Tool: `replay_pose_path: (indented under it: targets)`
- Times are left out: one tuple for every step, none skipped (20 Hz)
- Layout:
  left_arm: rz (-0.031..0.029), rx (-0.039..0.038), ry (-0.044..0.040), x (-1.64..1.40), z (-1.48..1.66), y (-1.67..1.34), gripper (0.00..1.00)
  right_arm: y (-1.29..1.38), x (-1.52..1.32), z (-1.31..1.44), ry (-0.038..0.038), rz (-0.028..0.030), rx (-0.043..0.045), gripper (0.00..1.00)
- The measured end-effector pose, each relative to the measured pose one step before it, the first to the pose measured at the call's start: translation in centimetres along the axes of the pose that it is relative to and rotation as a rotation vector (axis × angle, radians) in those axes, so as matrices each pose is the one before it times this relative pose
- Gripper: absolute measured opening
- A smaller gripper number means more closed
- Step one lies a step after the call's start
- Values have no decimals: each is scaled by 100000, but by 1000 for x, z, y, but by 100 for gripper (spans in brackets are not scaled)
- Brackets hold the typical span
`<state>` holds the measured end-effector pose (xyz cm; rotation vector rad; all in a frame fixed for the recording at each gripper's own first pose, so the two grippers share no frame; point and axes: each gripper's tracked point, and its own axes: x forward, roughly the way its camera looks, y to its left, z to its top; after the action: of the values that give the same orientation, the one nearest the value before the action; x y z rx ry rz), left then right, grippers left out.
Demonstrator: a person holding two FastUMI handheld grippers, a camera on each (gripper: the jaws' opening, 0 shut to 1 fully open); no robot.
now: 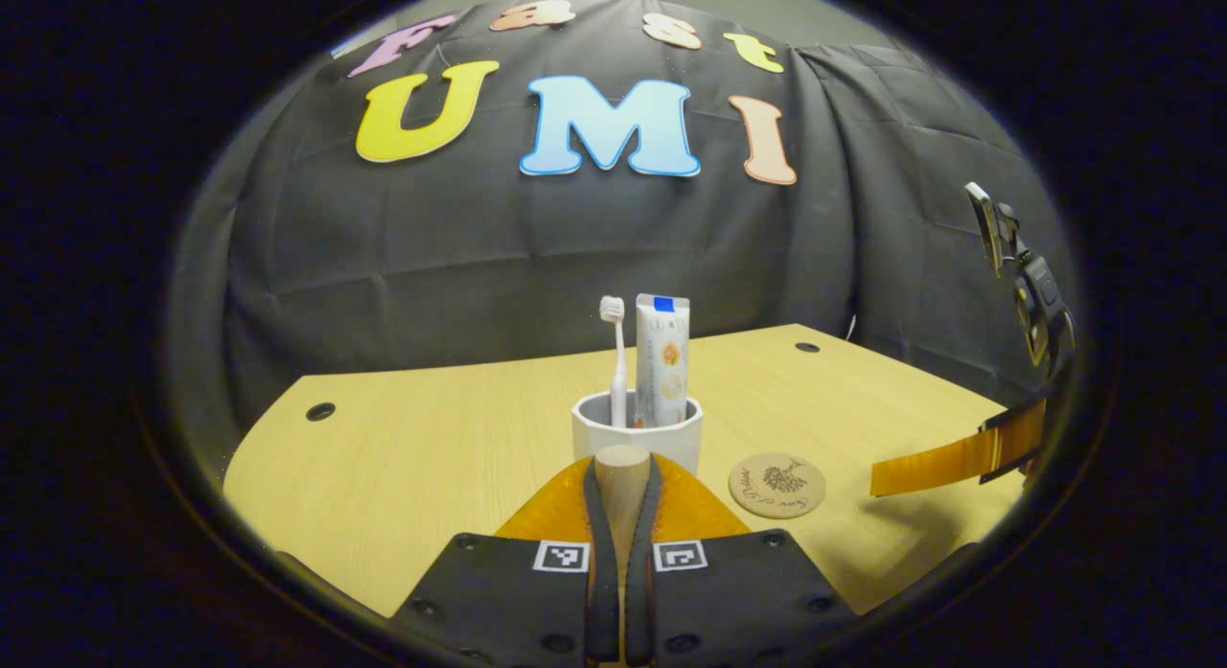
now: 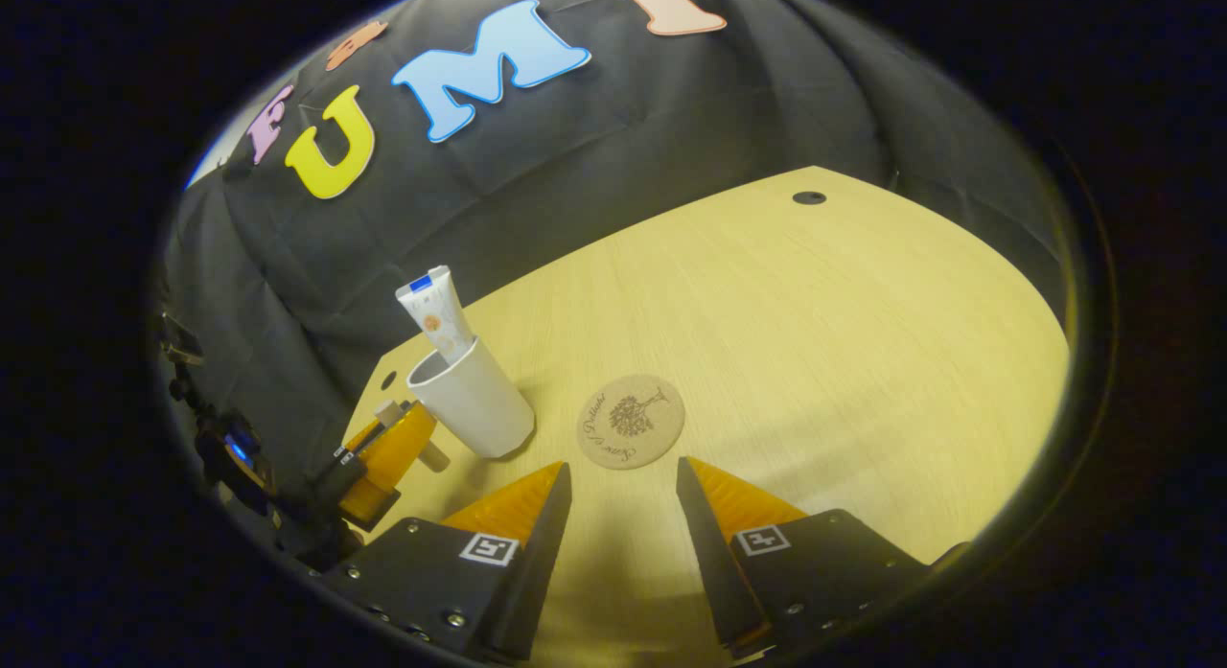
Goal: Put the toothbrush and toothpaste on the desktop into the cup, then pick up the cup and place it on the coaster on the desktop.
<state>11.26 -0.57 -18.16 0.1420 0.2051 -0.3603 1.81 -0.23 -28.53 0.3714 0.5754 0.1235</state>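
Desktop: coaster beside cup.

We see a recording booth, not a home: black cloth wall hung behind a pale wooden desk drilled with round holes.

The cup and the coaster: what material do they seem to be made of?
The cup looks like matte white ceramic or hard plastic: smooth, opaque, thick faceted rim. The coaster appears to be cork or pressed wood: tan, grainy, with a dark tree design burned or printed on.
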Motion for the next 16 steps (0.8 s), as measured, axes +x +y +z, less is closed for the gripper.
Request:
replay_pose_path:
  targets:
    - [469, 105, -1977, 73, 192, -63, 10, -128, 160, -371, 448, -49, -173, 68]
    - [226, 296, -1915, 132, 72, -263, 10, -313, 200, -456, 665, -193, -132, 68]
    - [-150, 305, -1680, 153, 281, -291, 10, -121, 35, -458, 852, 227, 96, 68]
    - [-42, 222, -1218, 148, 96, -102, 10, -117, 20, -527, 1082, 142, 65, 68]
    - [-169, 206, -1270, 324, 335, -193, 10, -161, -84, -362, 950, 39, -54, 68]
    - [-400, 344, -1427, 189, 429, -198, 10, 5, -191, -268, 342, 68, -154, 68]
    - [-326, 863, -1099, 238, 287, -218, 10, -28, -248, -119, 93, 313, -313, 68]
    - [-360, 593, -1012, 317, 216, -316, 10, -127, -220, -84, 40, 80, -363, 68]
    - [-348, 576, -617, 322, 182, -272, 10, -63, -174, 111, -148, 257, -254, 68]
    - [-486, 180, -603, 241, 260, -367, 10, -101, -25, 53, 16, 145, -10, 68]
    - [-436, -106, -264, 348, 82, -418, 10, -224, -78, 135, 109, 310, 132, 68]
    - [-433, -370, -741, 267, 241, -308, 10, -234, -53, 195, -210, 14, 36, 68]
    - [-117, -86, -759, 322, 276, -353, 10, -179, -94, 102, 41, 56, -108, 68]
    - [-120, 235, -499, 329, 378, -402, 10, -221, -104, 91, 6, 3, -184, 68]
    - [-123, 283, -602, 430, 346, -410, 10, -215, -171, 80, -76, 27, -190, 68]
    - [43, 244, -680, 563, 537, -425, 10, -261, -161, -76, 260, 96, -74, 68]
